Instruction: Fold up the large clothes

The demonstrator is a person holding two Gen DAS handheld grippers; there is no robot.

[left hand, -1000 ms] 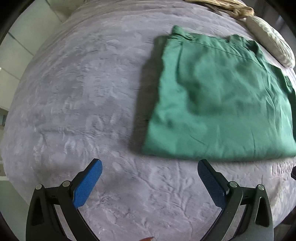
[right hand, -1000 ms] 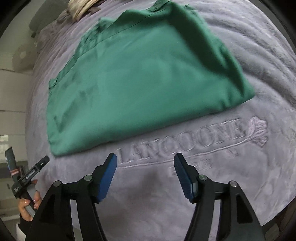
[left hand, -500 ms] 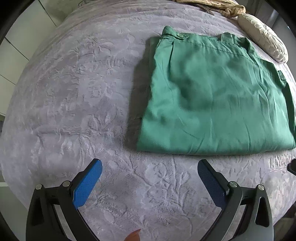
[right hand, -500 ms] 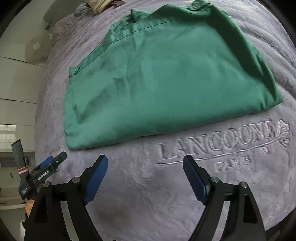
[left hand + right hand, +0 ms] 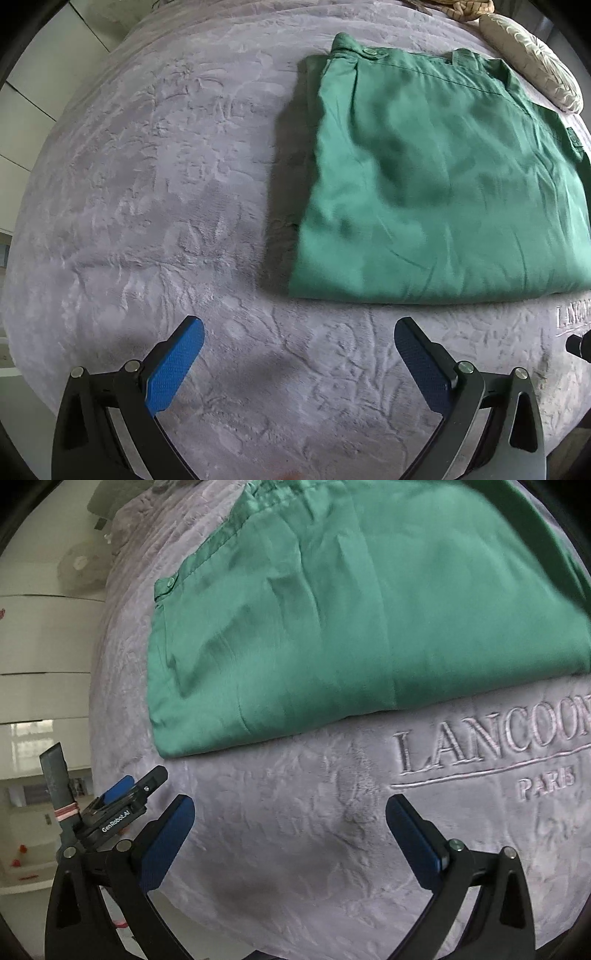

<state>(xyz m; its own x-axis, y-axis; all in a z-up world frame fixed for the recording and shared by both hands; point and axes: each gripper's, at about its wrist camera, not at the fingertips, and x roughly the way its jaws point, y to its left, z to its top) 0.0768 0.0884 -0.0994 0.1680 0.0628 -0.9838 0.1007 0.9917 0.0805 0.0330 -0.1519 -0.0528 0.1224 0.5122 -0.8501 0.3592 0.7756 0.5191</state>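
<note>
Green garment (image 5: 436,184) folded flat on grey blanket (image 5: 166,177).

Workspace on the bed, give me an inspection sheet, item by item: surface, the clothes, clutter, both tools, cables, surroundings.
Surface: grey plush blanket with embossed floral pattern and raised lettering near the front edge.
Job's things: one green garment, folded into a flat rectangle, button at the waistband corner; some creases remain.
Clutter: beige cushion beyond the garment's far right corner; tan fabric bundle at the far edge.
Grippers: left tool open, empty, short of the garment's near edge. Right tool open, empty, over bare blanket near the lettering.
Cables: nothing seen.
Surroundings: white panelled wall to the left; a round fan beside the bed.
</note>
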